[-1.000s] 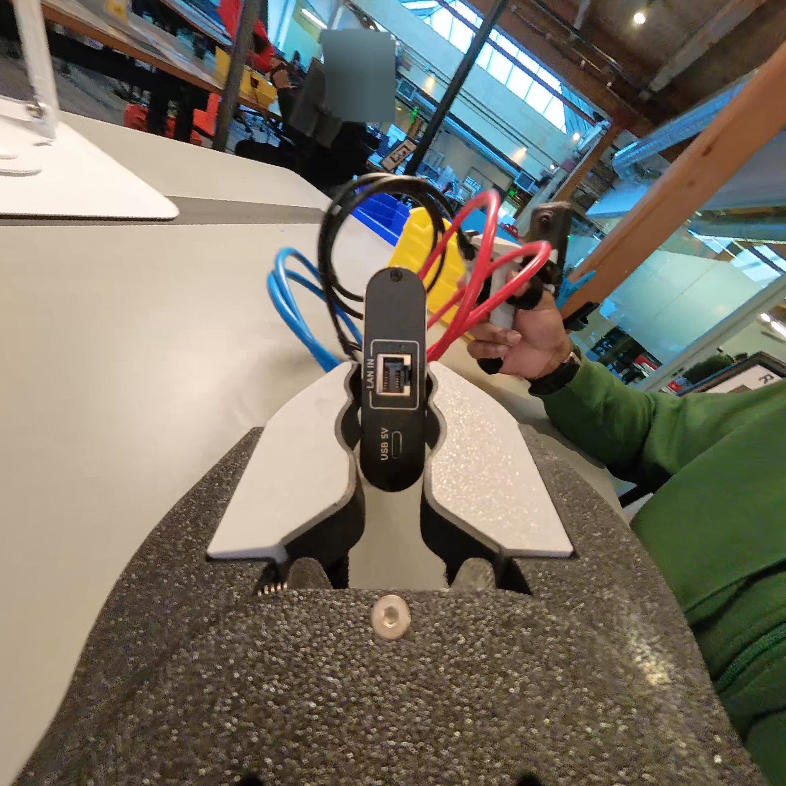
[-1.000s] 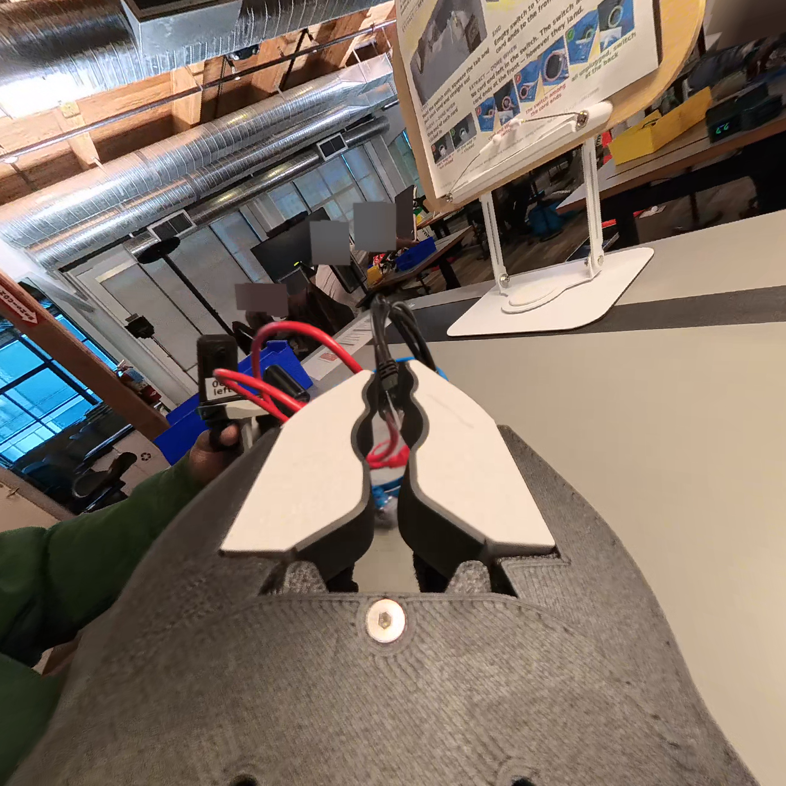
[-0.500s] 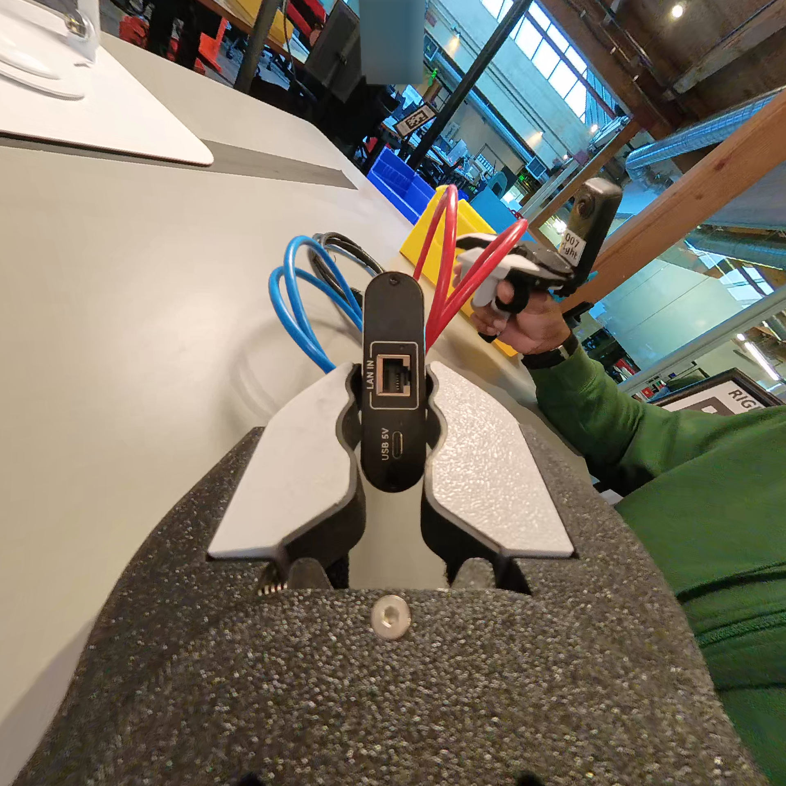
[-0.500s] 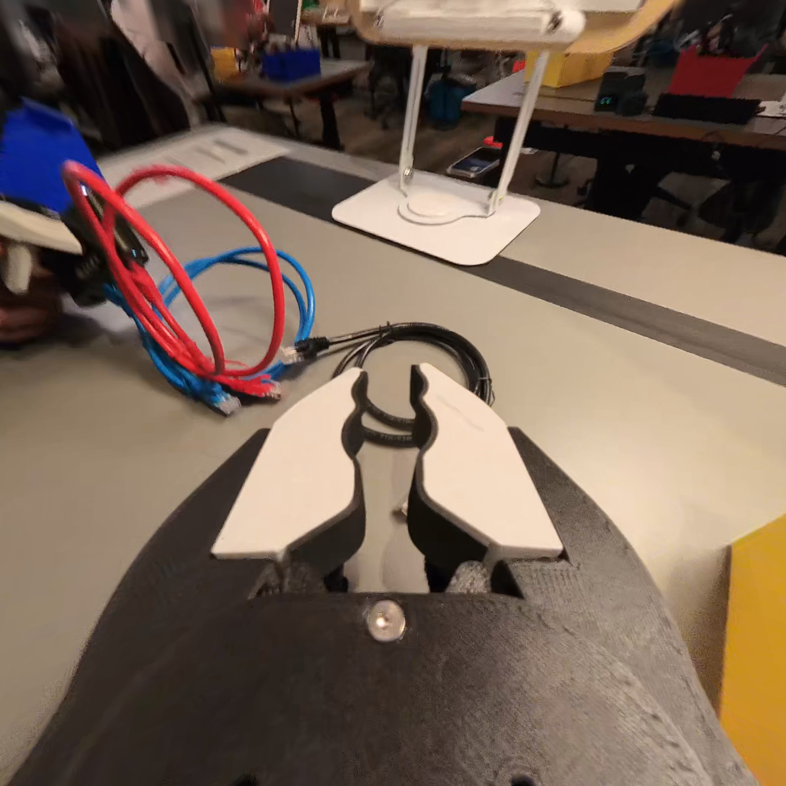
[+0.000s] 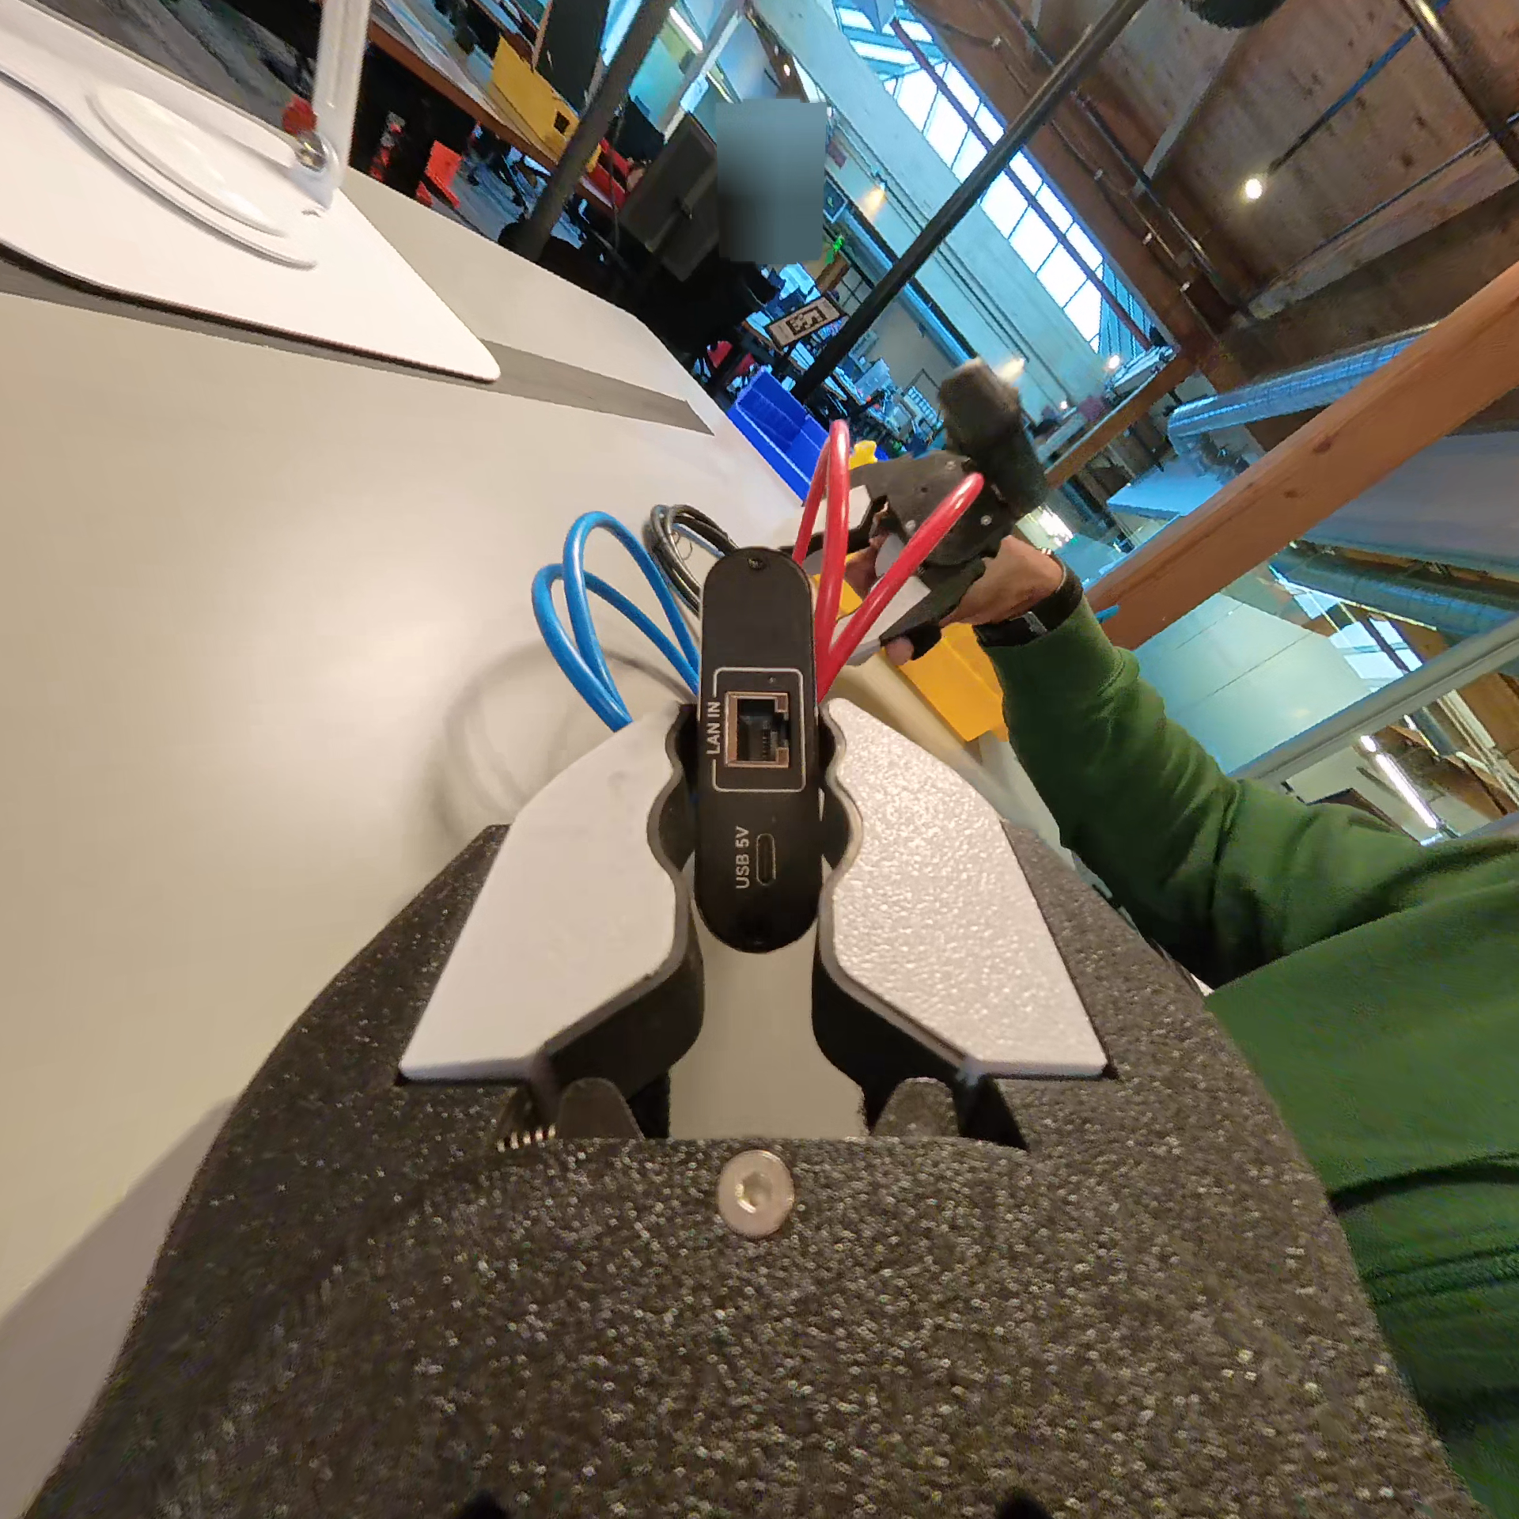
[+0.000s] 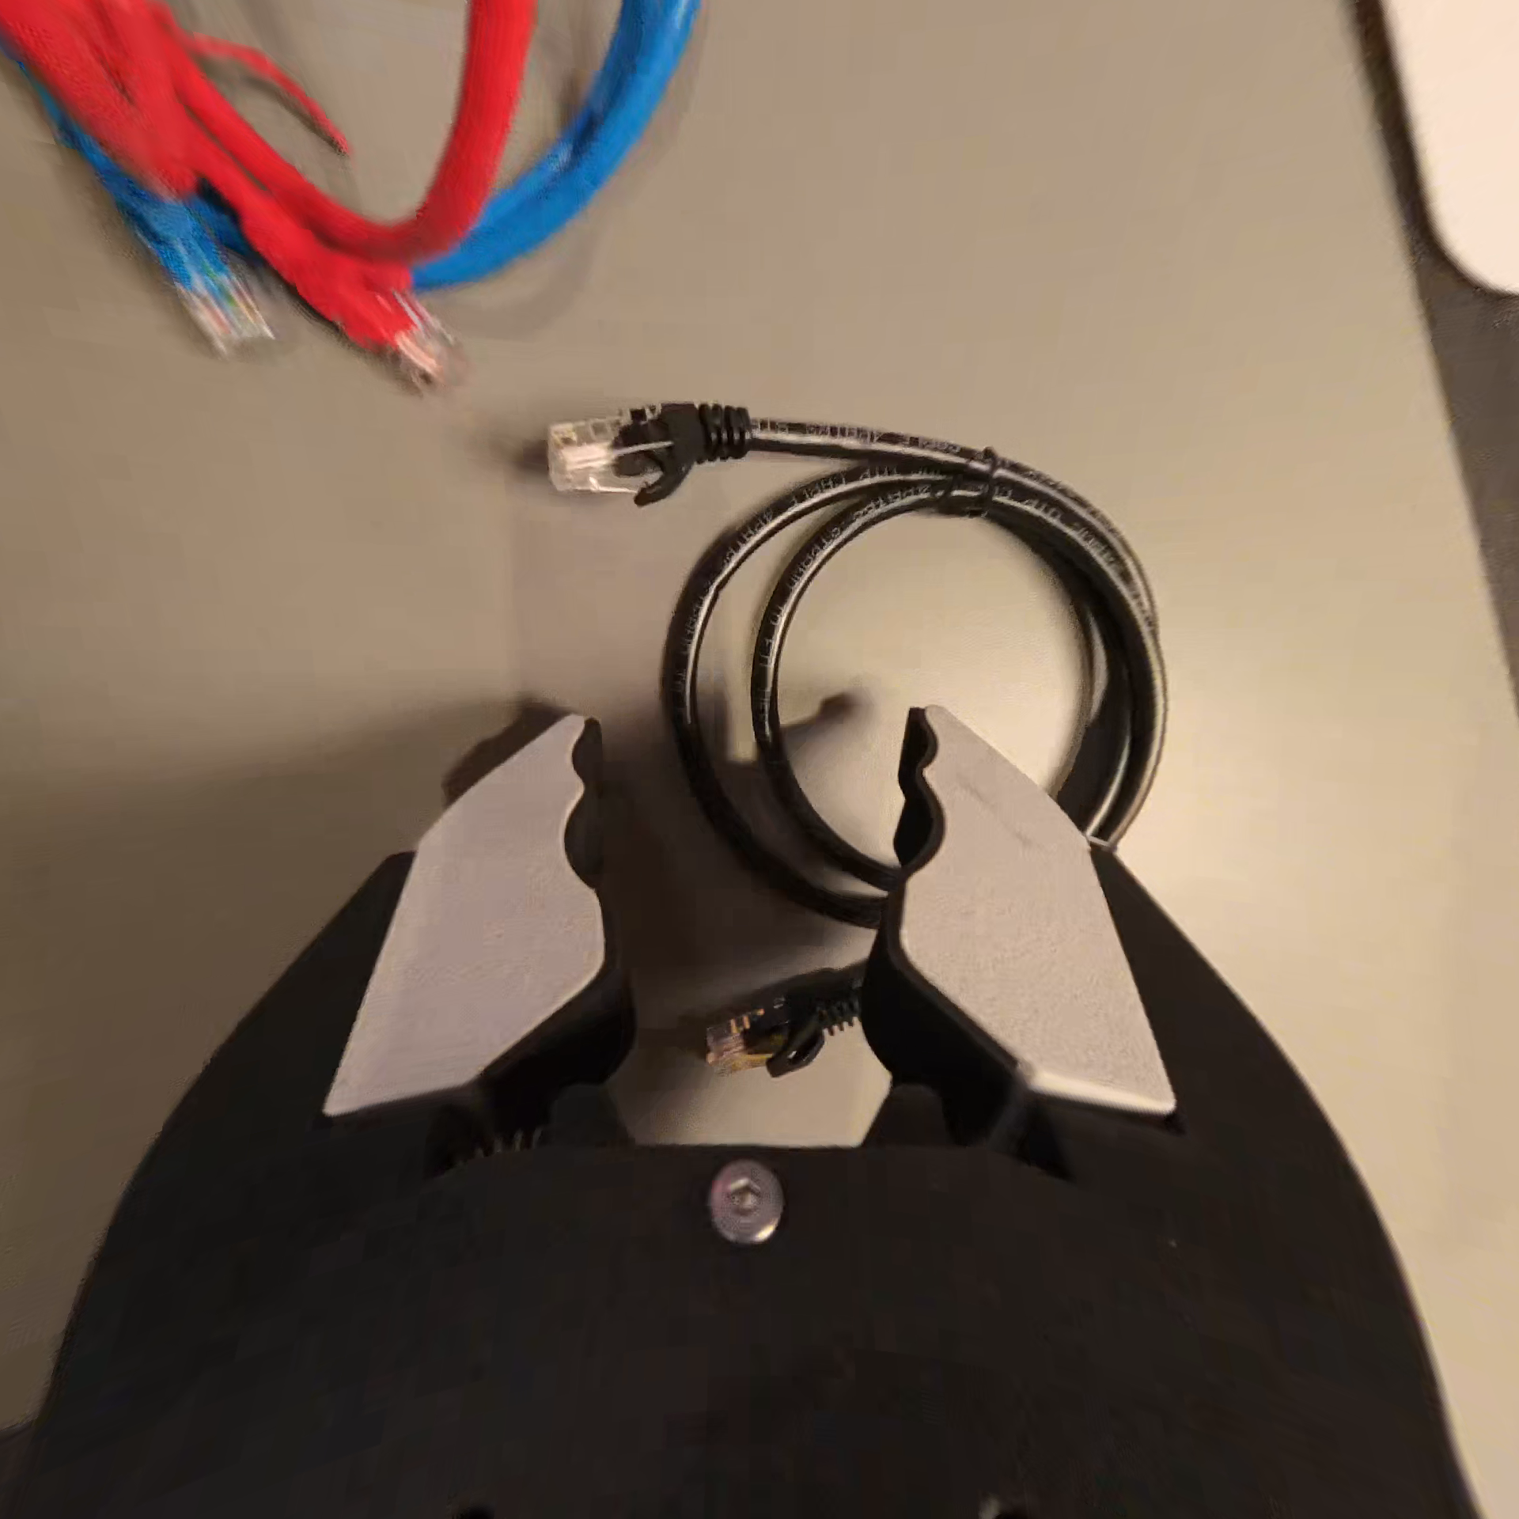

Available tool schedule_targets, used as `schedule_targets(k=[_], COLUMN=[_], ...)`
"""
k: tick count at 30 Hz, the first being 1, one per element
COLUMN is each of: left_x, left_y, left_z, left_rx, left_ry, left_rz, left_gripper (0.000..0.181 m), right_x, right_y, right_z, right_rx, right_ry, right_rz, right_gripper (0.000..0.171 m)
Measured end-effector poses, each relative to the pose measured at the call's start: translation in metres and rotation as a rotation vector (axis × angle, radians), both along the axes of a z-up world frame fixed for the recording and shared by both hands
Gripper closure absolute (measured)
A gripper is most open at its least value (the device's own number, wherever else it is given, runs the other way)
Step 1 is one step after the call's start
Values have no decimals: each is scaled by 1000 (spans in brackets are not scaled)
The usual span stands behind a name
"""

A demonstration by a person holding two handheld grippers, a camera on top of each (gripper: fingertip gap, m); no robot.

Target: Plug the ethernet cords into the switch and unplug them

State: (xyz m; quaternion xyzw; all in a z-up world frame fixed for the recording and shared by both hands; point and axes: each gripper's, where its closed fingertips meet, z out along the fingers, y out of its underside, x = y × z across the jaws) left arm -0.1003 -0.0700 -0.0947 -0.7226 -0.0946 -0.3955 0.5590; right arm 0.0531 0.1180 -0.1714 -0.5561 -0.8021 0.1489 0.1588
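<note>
My left gripper (image 5: 754, 723) is shut on the black switch (image 5: 756, 625) and holds it upright above the table, its port end facing the camera. Blue cord (image 5: 575, 608) and red cord (image 5: 830, 559) loops run from its far side. My right gripper (image 6: 752, 727) is open and empty, pointing down over the coiled black ethernet cord (image 6: 1134, 657) lying on the table. One clear plug (image 6: 588, 456) lies ahead of the fingertips. The other plug (image 6: 744, 1040) lies between the fingers. The red cord (image 6: 345, 238) and blue cord (image 6: 559, 205) ends show blurred at top left.
A white stand base (image 5: 205, 247) sits at the table's back left and also shows in the right wrist view (image 6: 1463, 164). A yellow bin (image 5: 945, 682) and a blue bin (image 5: 773, 419) stand beyond the table edge. A green sleeve (image 5: 1151, 781) reaches in from the right. Tip to tip, the grippers are about 25 centimetres apart.
My right gripper has let go of the black cord, which now lies on the table, and has tilted down and opened wider over it. My left gripper still holds the switch.
</note>
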Motion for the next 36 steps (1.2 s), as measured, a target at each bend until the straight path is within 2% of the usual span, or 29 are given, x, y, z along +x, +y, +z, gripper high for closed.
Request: schedule_targets(k=[3, 4, 5, 6, 9, 14, 18, 22, 25, 27, 30, 36], left_x=[-5, -6, -6, -6, -6, -8, -8, -9, -9, -9, -9, -9], left_y=[0, 0, 1, 1, 1, 1, 1, 2, 2, 2, 2, 2], left_z=[1, 1, 1, 1, 1, 1, 1, 1, 1, 1, 0, 0], left_rx=[7, 6, 6, 6, 8, 9, 9, 11, 10, 10, 7, 13], left_ry=[-21, -23, -24, -23, -19, -13, -12, -7, -5, -3, 0, 17], left_rz=[23, 25, 26, 27, 31, 43, 49, 55, 58, 60, 63, 70], left_gripper=[155, 155, 155, 155, 155, 155, 154, 155, 155, 154, 155, 155], right_x=[-5, -7, -8, -8, -2, 14, 35, 76, 121, 158, 214, 270], right_y=[-6, -6, -7, -7, -11, -20, -31, -31, -17, 8, 52, 105], right_z=[-9, -9, -9, -9, -9, 4, 53, 131, 186, 204, 199, 130], right_rx=[-54, -71, -74, -80, -55, 34, 46, 93, 152, 251, 339, 146], right_ry=[-94, -103, -112, -127, -170, -62, 134, 316, 399, 390, 321, 338], right_rz=[-4, -20, -18, -34, -33, -40, -81, -150, -231, -321, -493, -748], right_gripper=[112, 120, 139, 148, 155, 159, 160, 159, 159, 158, 158, 156])
